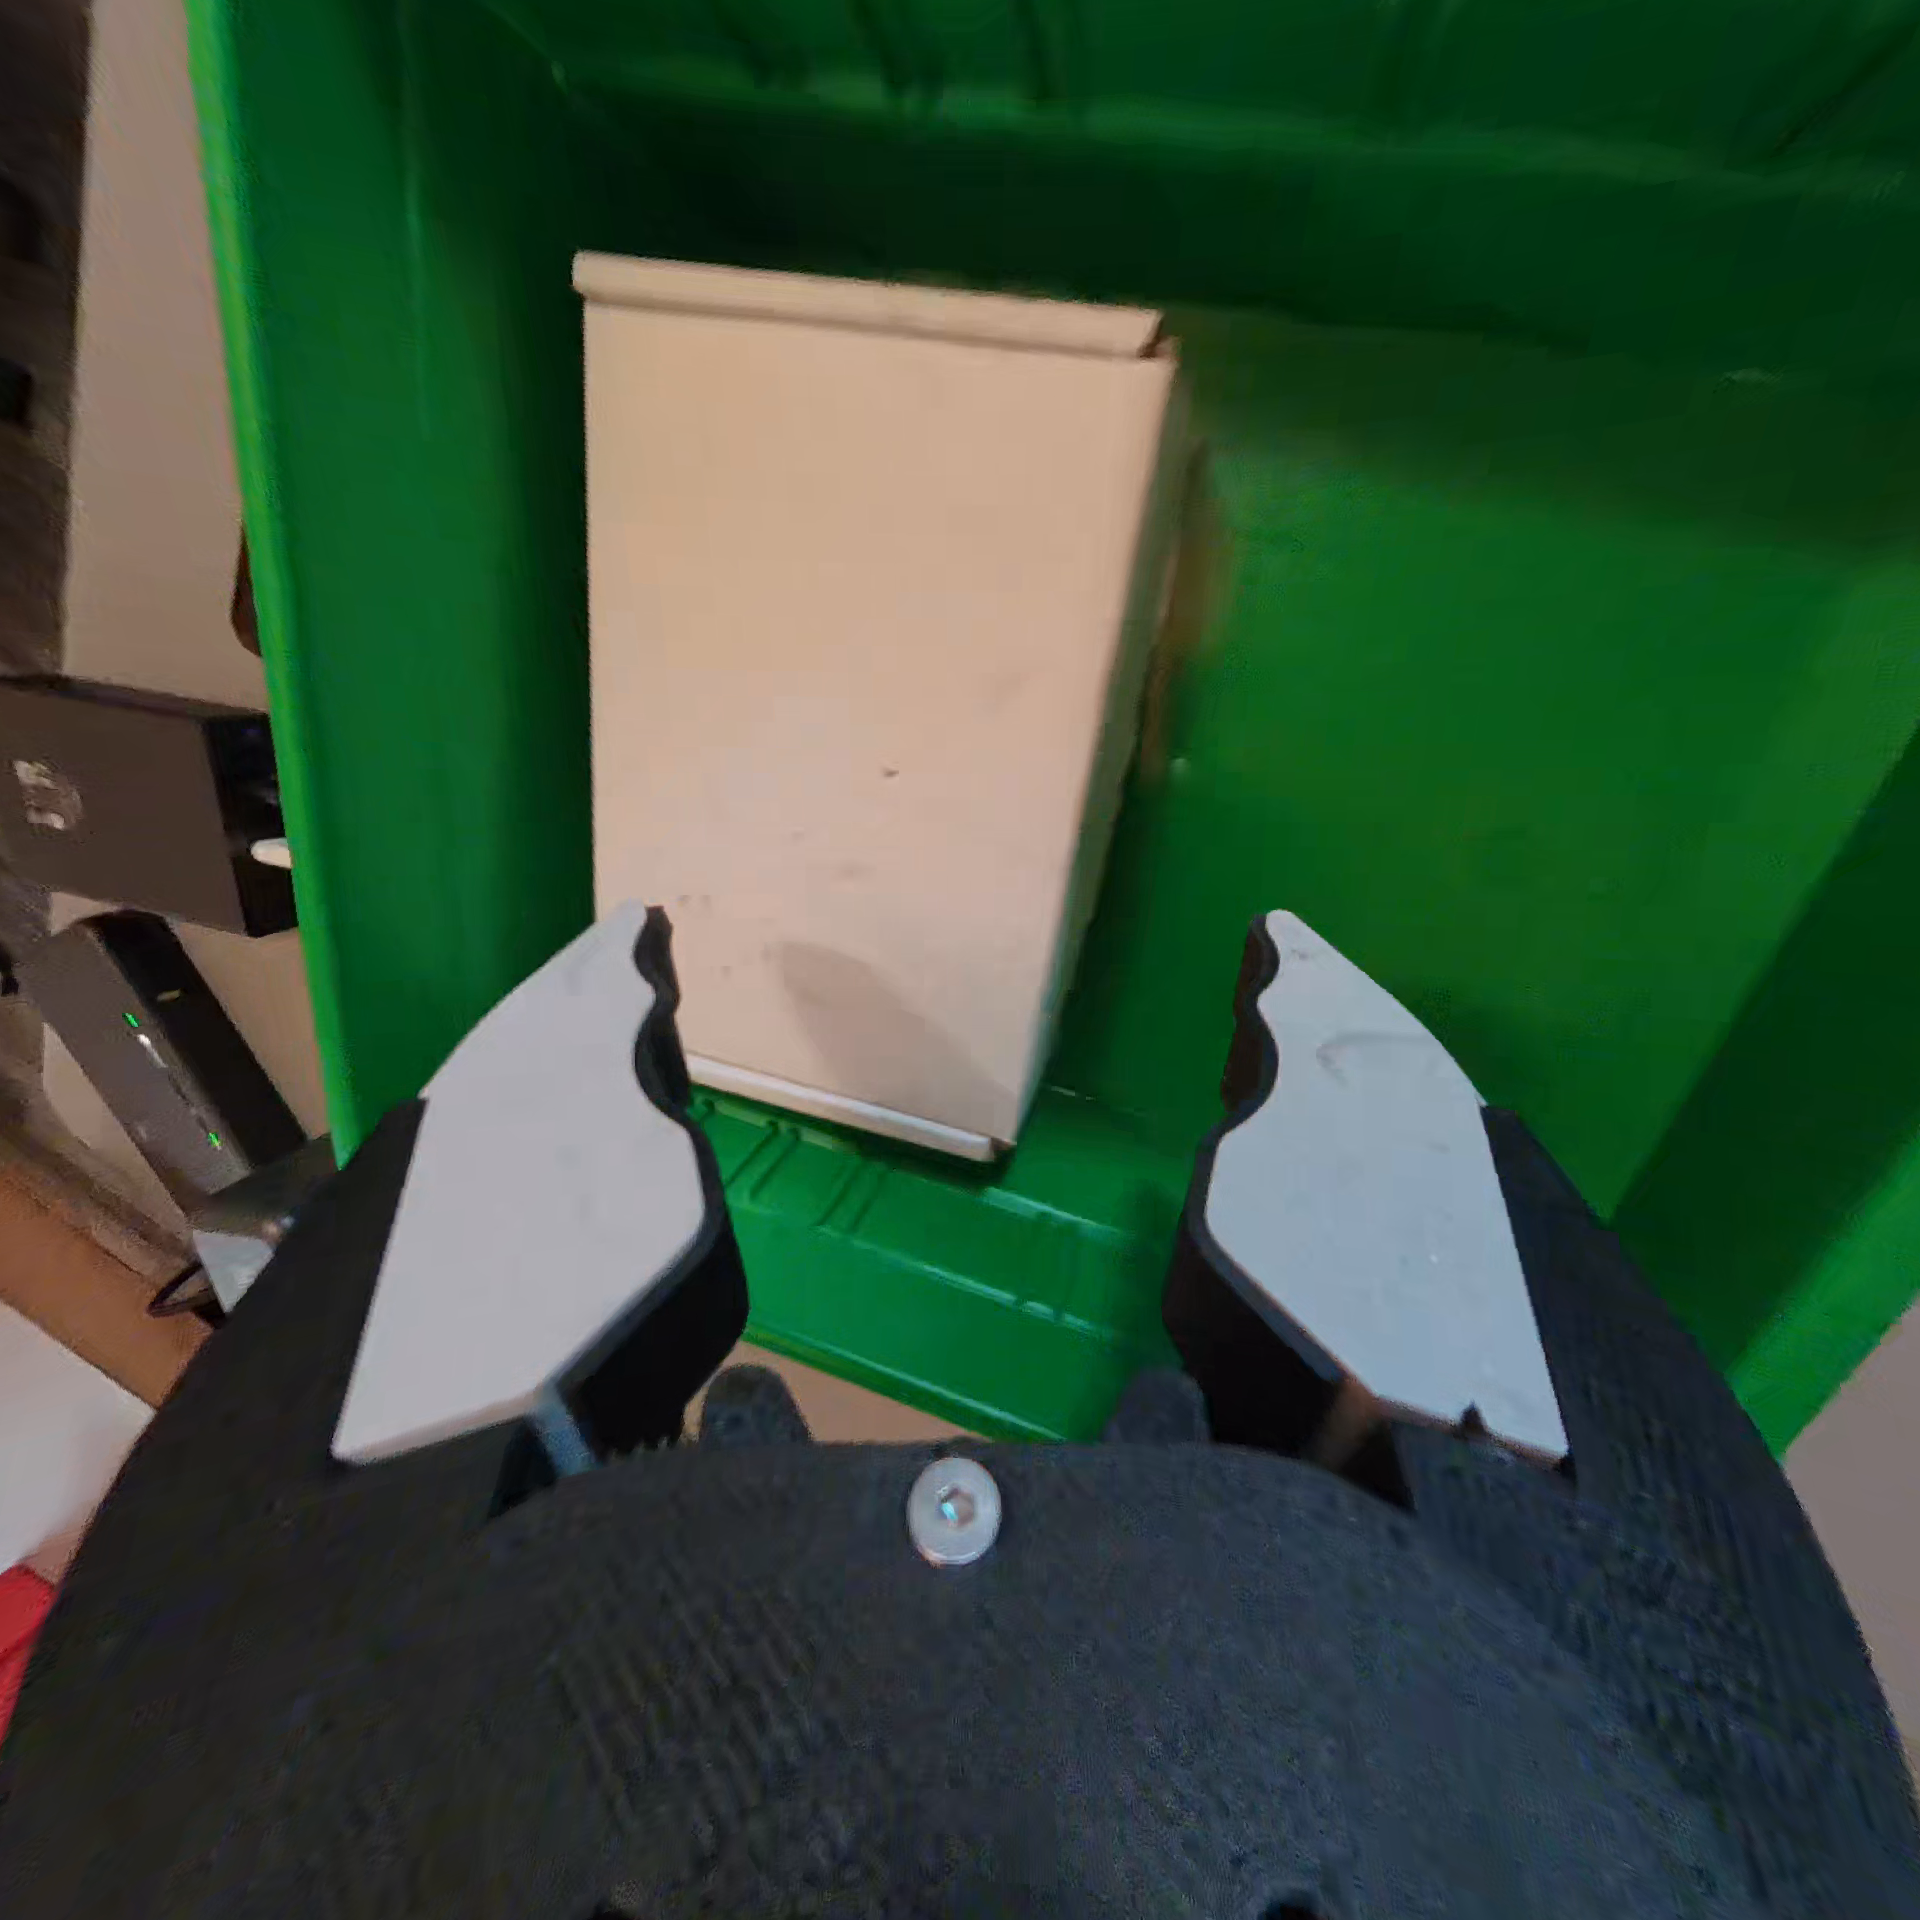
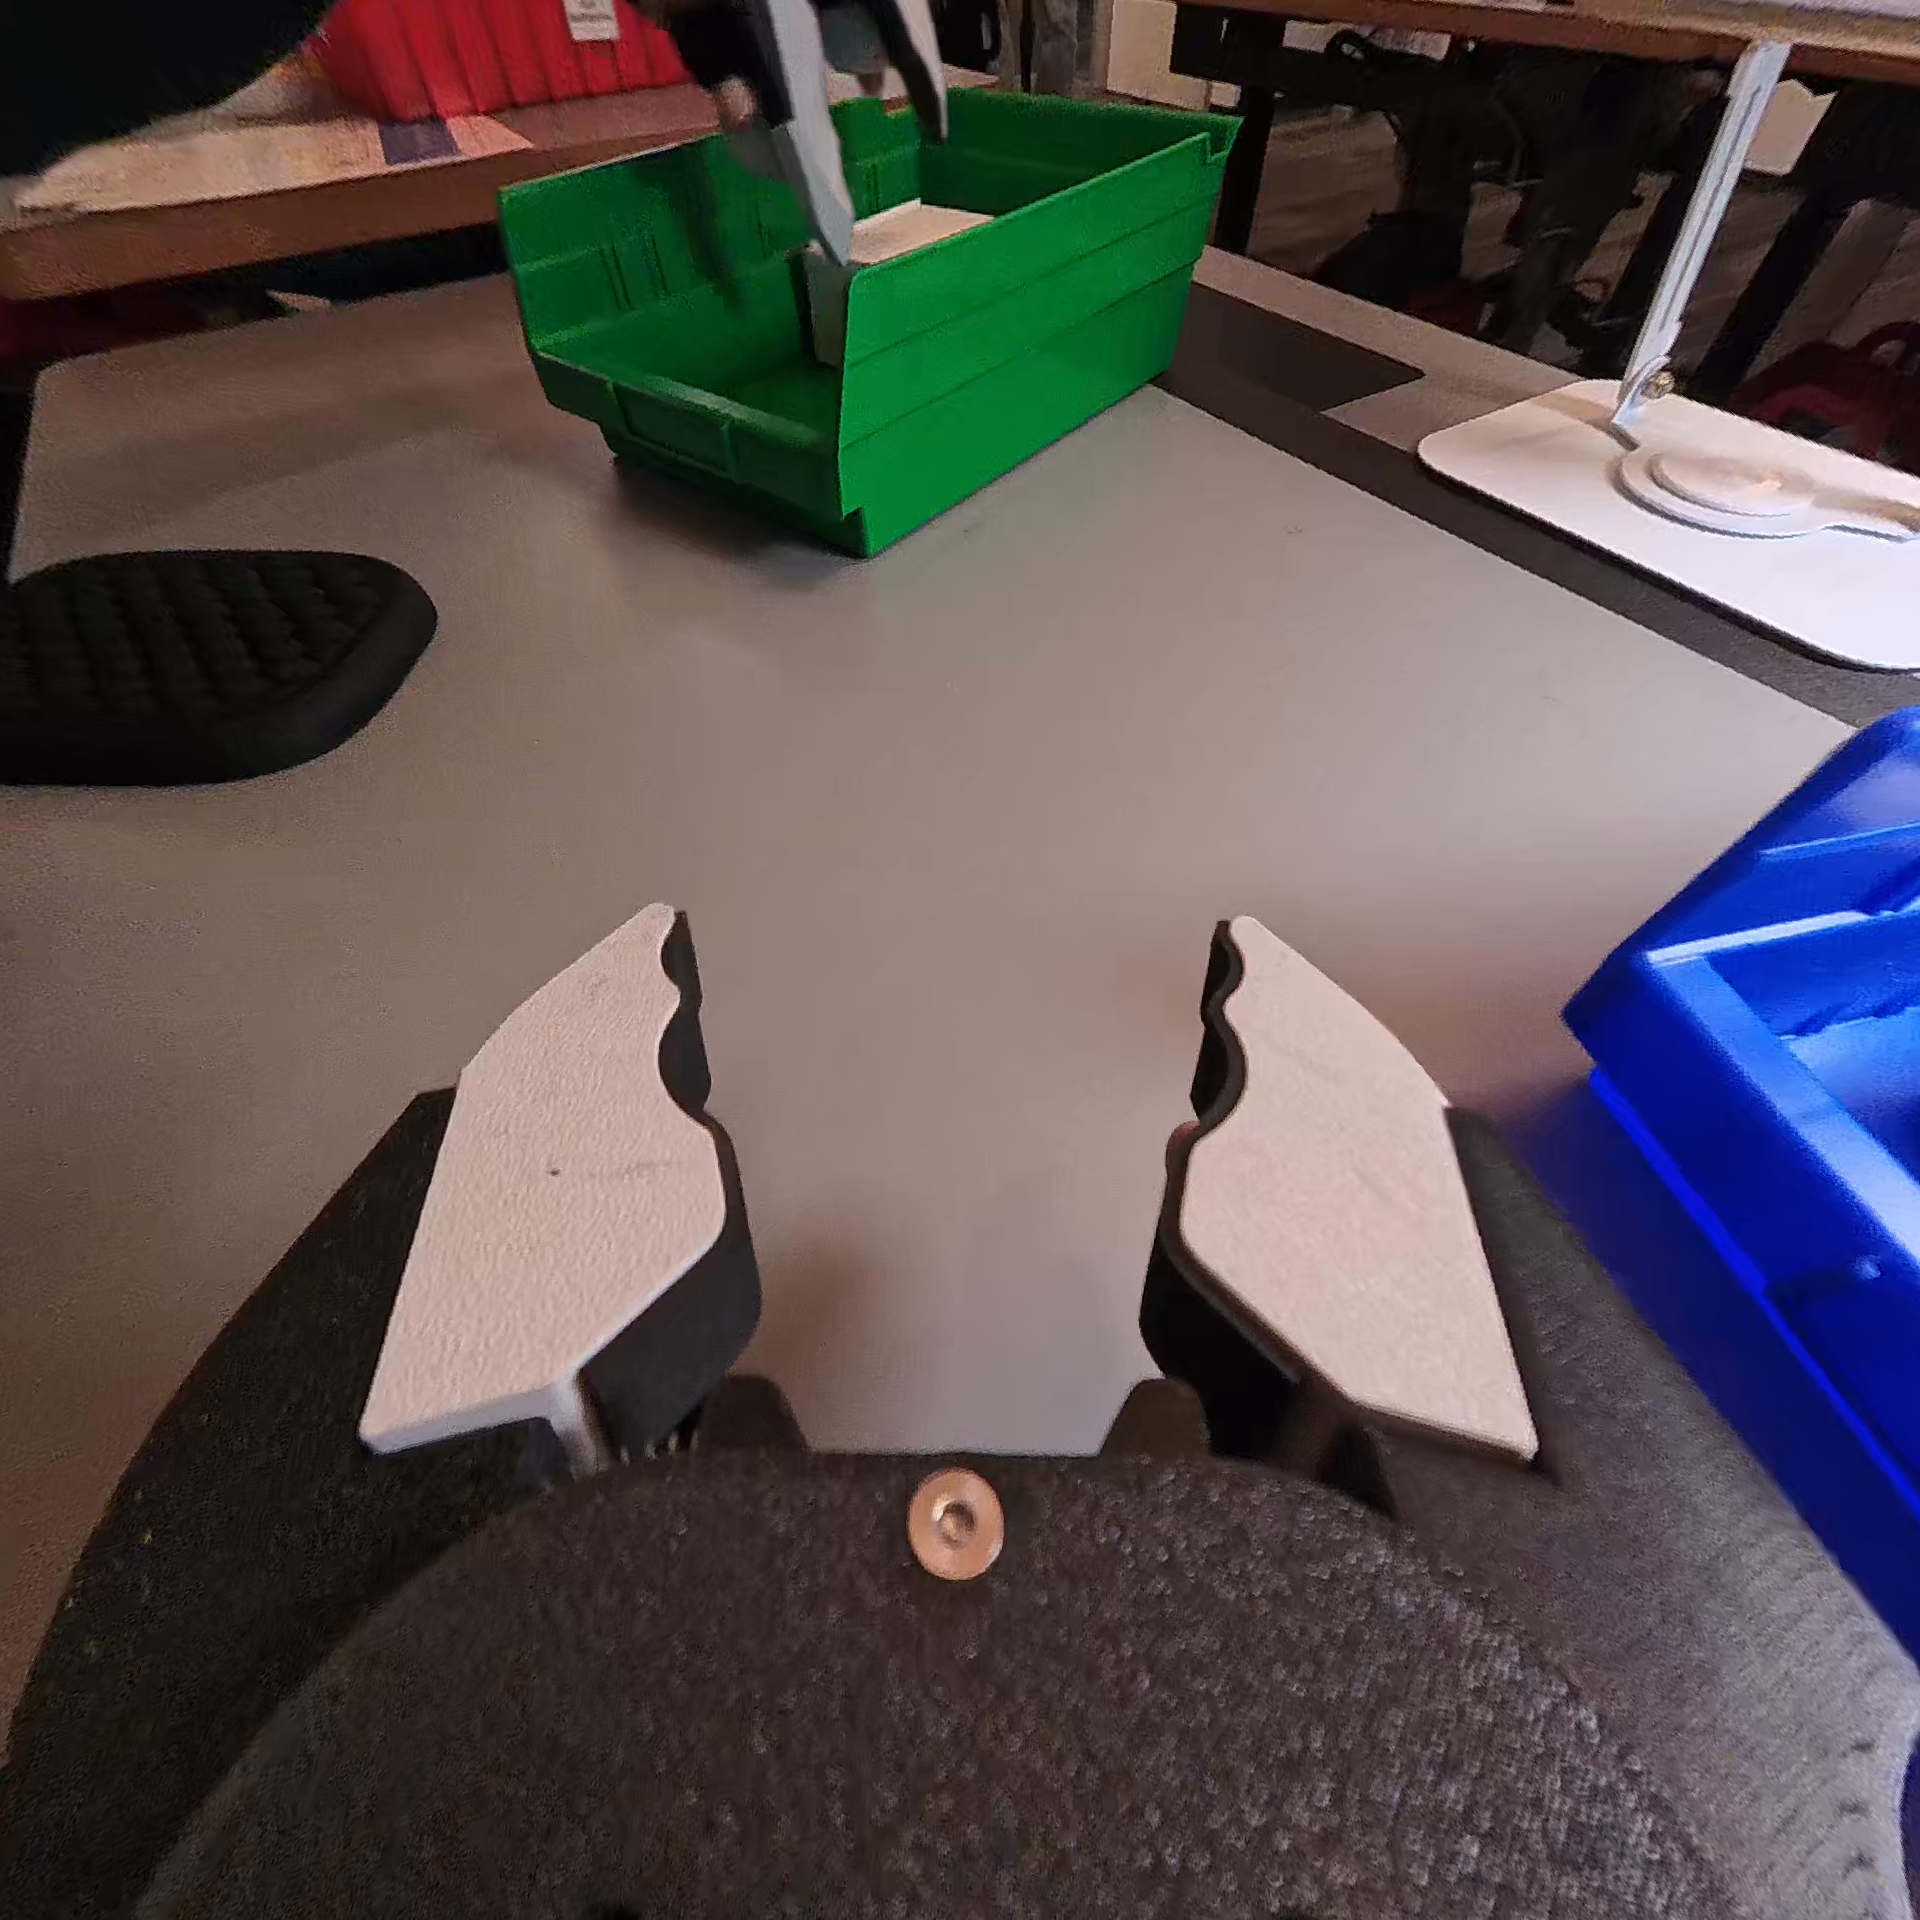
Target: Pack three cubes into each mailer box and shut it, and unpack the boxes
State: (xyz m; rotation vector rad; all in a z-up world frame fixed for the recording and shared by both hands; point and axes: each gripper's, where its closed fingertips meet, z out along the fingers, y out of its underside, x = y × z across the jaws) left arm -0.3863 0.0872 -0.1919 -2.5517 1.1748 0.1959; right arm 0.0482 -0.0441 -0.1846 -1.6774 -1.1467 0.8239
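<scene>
Both grippers gape wide and empty as a closed mailer box sits in the green bin.

The left gripper (image 1: 951, 997) hangs over the green bin (image 1: 1455, 727), fingers spread wider than the white mailer box (image 1: 862, 686) at its 12 o'clock, gripping nothing; the box lies flat, lid shut, faintly scuffed. The right gripper (image 2: 951, 1003), equally wide, holds nothing above the bare grey table (image 2: 935, 727). Only the right wrist view shows the blue bin (image 2: 1787, 1091) at 3 o'clock, a black pad (image 2: 187, 665) at 10 o'clock and a white stand base (image 2: 1683, 509) at 2 o'clock.
</scene>
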